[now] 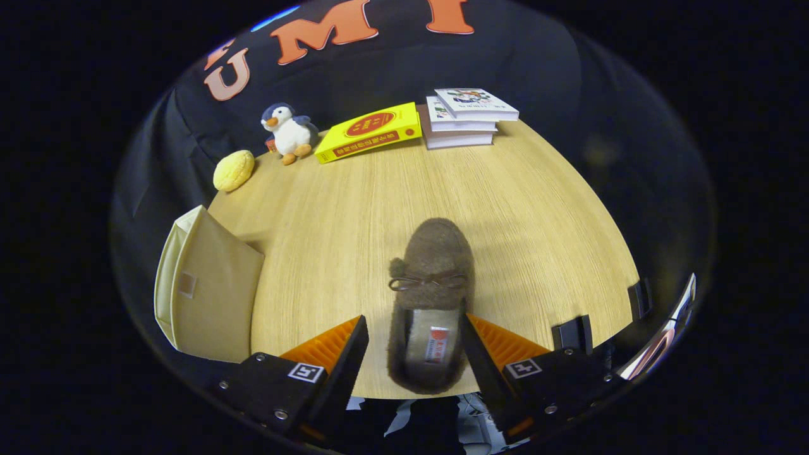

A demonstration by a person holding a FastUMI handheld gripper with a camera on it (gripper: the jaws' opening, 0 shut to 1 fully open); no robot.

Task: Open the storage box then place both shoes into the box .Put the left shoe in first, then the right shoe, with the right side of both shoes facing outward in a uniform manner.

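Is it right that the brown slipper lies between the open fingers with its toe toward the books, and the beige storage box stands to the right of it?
Not quite. In the gripper view the beige storage box stands to the left of the brown slipper, not the right. The rest holds: the slipper lies between the open fingers of the gripper, its toe pointing toward the books.

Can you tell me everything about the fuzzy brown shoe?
The shoe is a brown, fuzzy slipper with a small bow across the top and a pale lining bearing a label. It lies flat on the wooden table, toe pointing away. Its heel end sits between the open jaws of the gripper; the right one seems to touch its side.
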